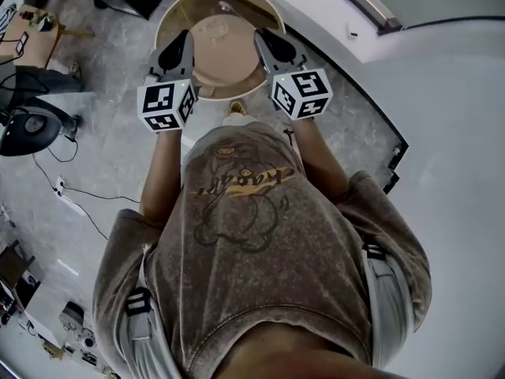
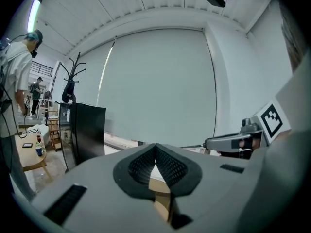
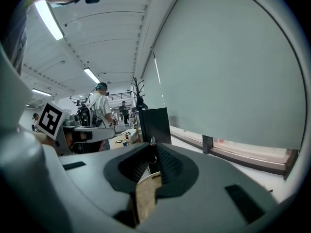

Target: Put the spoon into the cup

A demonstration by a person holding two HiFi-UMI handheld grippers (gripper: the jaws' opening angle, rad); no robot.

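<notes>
No spoon or cup shows in any view. In the head view a round tan tray (image 1: 227, 54) hangs between my two grippers, over a larger round cream-rimmed table (image 1: 170, 14). My left gripper (image 1: 186, 39) is shut on the tray's left edge and my right gripper (image 1: 262, 38) on its right edge. In the left gripper view the pads (image 2: 167, 166) pinch a thin tan edge (image 2: 163, 200), and the right gripper (image 2: 233, 142) shows at the right. The right gripper view has the same tan edge (image 3: 146, 195) between its pads (image 3: 165, 164), with the left gripper (image 3: 82, 132) at the left.
A black cabinet (image 2: 87, 130) and a coat stand (image 2: 73, 76) stand ahead by a pale wall with a low ledge (image 3: 243, 154). People (image 2: 17, 76) stand by a small table (image 2: 31, 157). Cables (image 1: 71, 196) and a black object (image 1: 28, 125) lie on the marbled floor.
</notes>
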